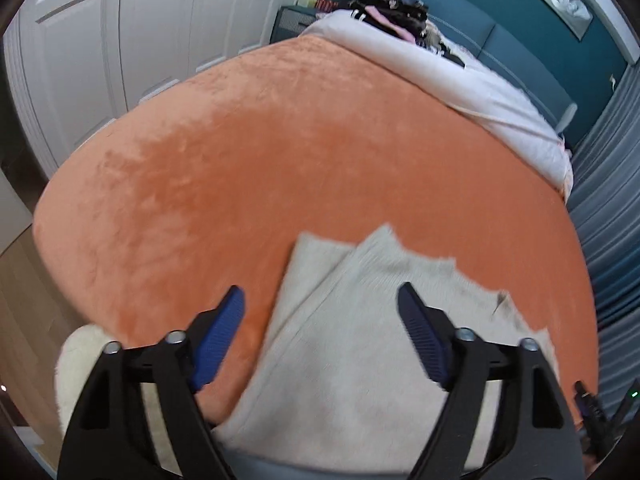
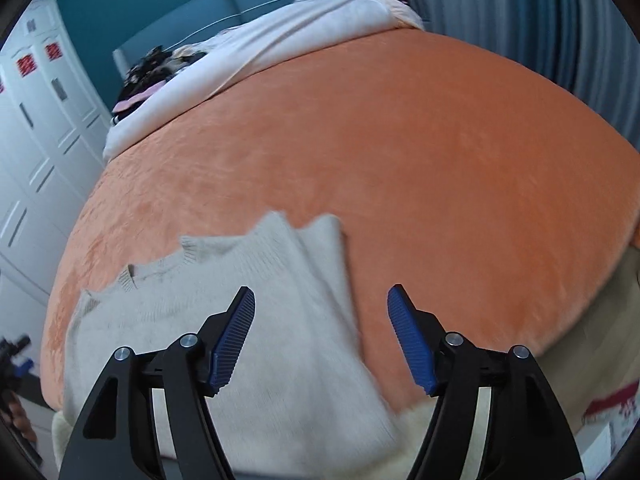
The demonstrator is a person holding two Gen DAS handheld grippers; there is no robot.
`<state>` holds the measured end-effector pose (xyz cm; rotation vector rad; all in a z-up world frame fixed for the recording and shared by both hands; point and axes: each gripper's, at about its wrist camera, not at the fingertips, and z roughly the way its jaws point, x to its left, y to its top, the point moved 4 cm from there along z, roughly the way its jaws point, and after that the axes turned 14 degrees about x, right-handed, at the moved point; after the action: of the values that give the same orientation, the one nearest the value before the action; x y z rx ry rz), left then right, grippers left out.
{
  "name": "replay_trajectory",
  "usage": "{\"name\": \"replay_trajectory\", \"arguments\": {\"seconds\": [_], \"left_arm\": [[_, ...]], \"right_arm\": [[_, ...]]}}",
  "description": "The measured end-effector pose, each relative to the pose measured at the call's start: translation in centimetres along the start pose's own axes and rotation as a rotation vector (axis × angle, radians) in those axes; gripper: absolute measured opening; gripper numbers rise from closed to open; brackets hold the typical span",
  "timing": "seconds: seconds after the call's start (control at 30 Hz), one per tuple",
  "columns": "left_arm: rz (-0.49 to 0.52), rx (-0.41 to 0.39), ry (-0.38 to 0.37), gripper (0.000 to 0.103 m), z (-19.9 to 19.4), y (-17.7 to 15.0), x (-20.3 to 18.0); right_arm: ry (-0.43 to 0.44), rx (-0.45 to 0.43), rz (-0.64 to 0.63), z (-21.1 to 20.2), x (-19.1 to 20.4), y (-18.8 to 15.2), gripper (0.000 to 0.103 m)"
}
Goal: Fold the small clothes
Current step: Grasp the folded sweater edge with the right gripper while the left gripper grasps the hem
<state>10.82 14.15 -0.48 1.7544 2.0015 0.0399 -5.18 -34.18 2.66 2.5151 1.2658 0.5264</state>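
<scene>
A small beige knit sweater (image 1: 360, 344) lies flat on the orange blanket (image 1: 248, 168) at the near edge of the bed, one sleeve folded in over its body. It also shows in the right wrist view (image 2: 248, 320). My left gripper (image 1: 320, 300) is open and empty, hovering over the sweater's left edge. My right gripper (image 2: 320, 300) is open and empty, hovering over the sweater's right edge, above the orange blanket (image 2: 440, 168).
A white duvet (image 1: 460, 80) and a pile of dark clothes (image 1: 396, 8) lie at the bed's head. White wardrobe doors (image 1: 120, 40) stand left, grey-blue curtains (image 1: 608, 208) right. A cream fluffy rug (image 1: 80, 368) lies below the bed's near edge.
</scene>
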Motion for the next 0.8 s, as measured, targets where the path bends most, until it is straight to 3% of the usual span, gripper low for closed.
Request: {"name": "replay_trajectory", "arguments": {"seconds": [0.1,0.13,0.17,0.2,0.23,0.27,0.37,0.47,0.5,0.57,0.6,0.63,0.73,0.8], "left_arm": [[0.014,0.1,-0.014,0.088,4.2,1.7,-0.6],[0.015,0.145,-0.028,0.083,6.1,1.6,-0.8],[0.018,0.184,-0.038,0.061,7.8,1.5,-1.0],[0.029,0.236,-0.03,0.044,9.7,1.3,-1.0],[0.037,0.27,-0.015,0.015,10.8,0.9,-0.9],[0.033,0.281,-0.014,0.007,11.1,0.7,-0.8],[0.025,0.194,-0.088,0.006,8.2,1.4,-1.1],[0.0,0.168,-0.055,0.006,7.8,2.2,-0.1],[-0.007,0.192,-0.031,0.006,8.9,2.1,0.4],[-0.011,0.25,0.021,0.007,12.0,1.6,1.9],[-0.004,0.239,0.025,0.007,12.4,1.4,2.0],[0.008,0.227,0.034,0.007,12.0,1.4,1.8],[0.029,0.225,0.051,0.007,11.5,1.4,1.4],[0.024,0.227,0.059,0.01,12.1,1.4,1.7]], "right_arm": [[-0.026,0.054,-0.038,3.9,1.0,0.5,0.067],[-0.024,0.069,-0.047,5.0,1.4,0.4,0.067],[-0.029,0.086,-0.054,6.1,1.6,0.6,0.064],[-0.046,0.111,-0.062,7.3,1.9,0.7,0.044],[-0.059,0.124,-0.071,8.0,2.0,0.6,0.008],[-0.062,0.142,-0.082,8.2,2.0,0.4,0.008],[0.094,0.026,-0.054,3.7,2.7,1.5,0.007],[0.133,-0.07,-0.043,0.5,2.0,2.5,0.007],[0.113,-0.056,-0.03,1.3,1.1,2.8,0.007],[0.051,0.064,0.018,5.8,-1.3,2.6,0.007],[0.015,0.155,0.053,8.8,-2.7,2.1,0.006],[0.027,0.184,0.08,9.9,-3.4,1.6,0.006],[0.107,0.104,0.119,7.2,-3.3,1.6,0.007],[0.112,0.108,0.136,7.7,-3.5,1.4,0.008]]}}
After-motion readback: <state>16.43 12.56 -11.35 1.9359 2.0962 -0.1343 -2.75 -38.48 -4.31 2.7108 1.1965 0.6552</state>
